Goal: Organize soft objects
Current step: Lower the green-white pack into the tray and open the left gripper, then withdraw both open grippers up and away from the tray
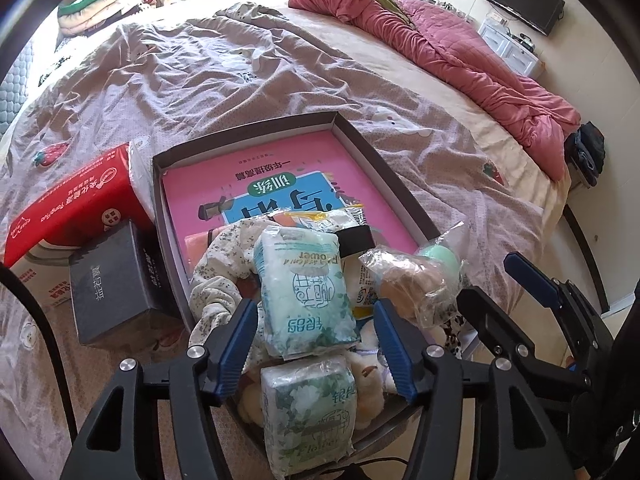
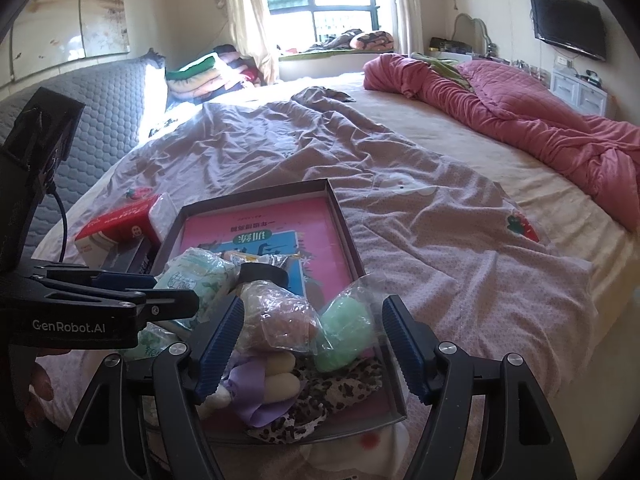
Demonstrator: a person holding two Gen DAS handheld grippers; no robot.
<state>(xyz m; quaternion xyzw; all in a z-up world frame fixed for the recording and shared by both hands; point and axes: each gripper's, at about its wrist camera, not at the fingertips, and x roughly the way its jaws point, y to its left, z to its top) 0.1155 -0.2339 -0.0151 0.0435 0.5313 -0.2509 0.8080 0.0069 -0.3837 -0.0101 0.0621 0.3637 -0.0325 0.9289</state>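
Observation:
A shallow dark box (image 1: 352, 136) lies on the bed with a pink book (image 1: 288, 176) on its floor. Soft things are piled at its near end: two green tissue packs (image 1: 308, 292), a floral cloth (image 1: 224, 256), a bagged brown and green toy (image 1: 420, 276) and a plush. My left gripper (image 1: 316, 328) is open, its jaws either side of the upper tissue pack. My right gripper (image 2: 312, 332) is open over the bagged toy (image 2: 280, 320), a green soft piece (image 2: 344, 340), a purple plush (image 2: 256, 384) and a leopard cloth (image 2: 328, 396). The box rim shows in the right wrist view (image 2: 340, 216).
A red tissue box (image 1: 76, 208) and a dark grey box (image 1: 112, 280) sit left of the dark box. A rumpled pink-grey sheet (image 1: 240, 72) covers the bed. A red quilt (image 1: 460, 52) is heaped at the far right. Folded bedding (image 2: 208, 72) lies by the window.

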